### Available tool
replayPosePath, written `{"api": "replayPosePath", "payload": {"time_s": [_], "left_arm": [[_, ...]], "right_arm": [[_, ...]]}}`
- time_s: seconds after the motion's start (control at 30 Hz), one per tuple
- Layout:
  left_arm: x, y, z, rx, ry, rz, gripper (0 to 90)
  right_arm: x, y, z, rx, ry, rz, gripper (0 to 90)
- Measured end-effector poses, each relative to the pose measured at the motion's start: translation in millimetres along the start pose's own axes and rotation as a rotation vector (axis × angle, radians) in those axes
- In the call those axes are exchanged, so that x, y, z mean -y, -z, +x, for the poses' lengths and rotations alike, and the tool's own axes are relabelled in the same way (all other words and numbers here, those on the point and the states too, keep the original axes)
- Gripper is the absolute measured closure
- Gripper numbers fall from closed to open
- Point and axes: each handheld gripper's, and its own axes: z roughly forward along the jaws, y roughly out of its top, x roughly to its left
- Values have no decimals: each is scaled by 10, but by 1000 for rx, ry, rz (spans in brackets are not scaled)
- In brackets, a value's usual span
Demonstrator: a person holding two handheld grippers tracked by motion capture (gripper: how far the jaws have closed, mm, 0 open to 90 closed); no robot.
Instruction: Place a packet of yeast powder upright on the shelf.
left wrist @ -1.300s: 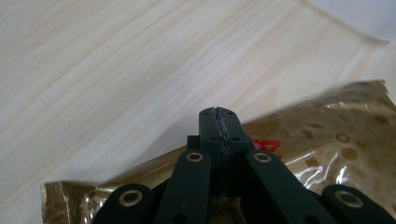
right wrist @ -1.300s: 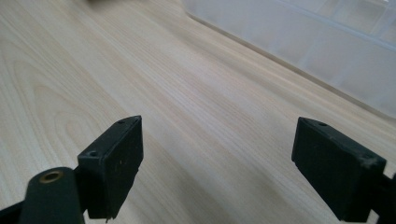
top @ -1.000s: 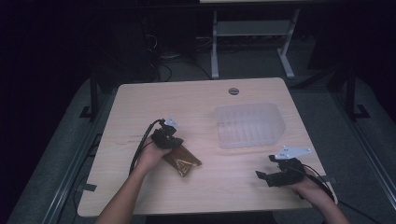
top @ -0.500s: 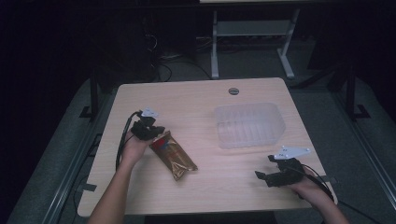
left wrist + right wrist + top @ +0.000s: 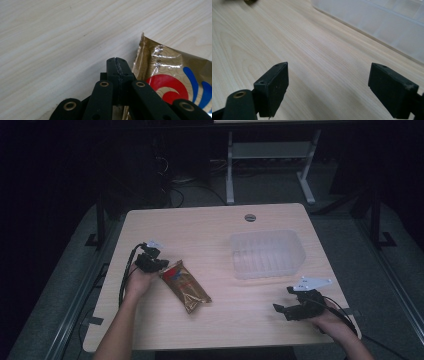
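The left gripper (image 5: 159, 264) has pulled back toward the table's left edge over the last second, and the gold snack packet (image 5: 185, 286) has slid left with it, now lying flat and slanted on the left half of the wooden table (image 5: 200, 225). In the left gripper view the two jaws are pressed together with no gap, right beside the packet's crimped end; whether any foil is caught between them, I cannot tell. Well apart, right of centre, sits the clear plastic container (image 5: 266, 253). Near the front right corner, the right gripper (image 5: 281, 310) rests low, jaws spread wide, nothing between them.
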Motion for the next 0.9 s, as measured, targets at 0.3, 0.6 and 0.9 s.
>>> {"api": "replayPosePath", "payload": {"time_s": [0.3, 0.6, 0.9], "left_arm": [[59, -2, -86, 61, -26, 35, 898], [78, 23, -336, 123, -97, 67, 898], [177, 125, -565, 186, -125, 82, 898]], "right_arm": [[3, 5, -8, 1, -1, -1, 162], [8, 8, -17, 3, -6, -1, 161], [4, 11, -16, 4, -8, -2, 161]]}}
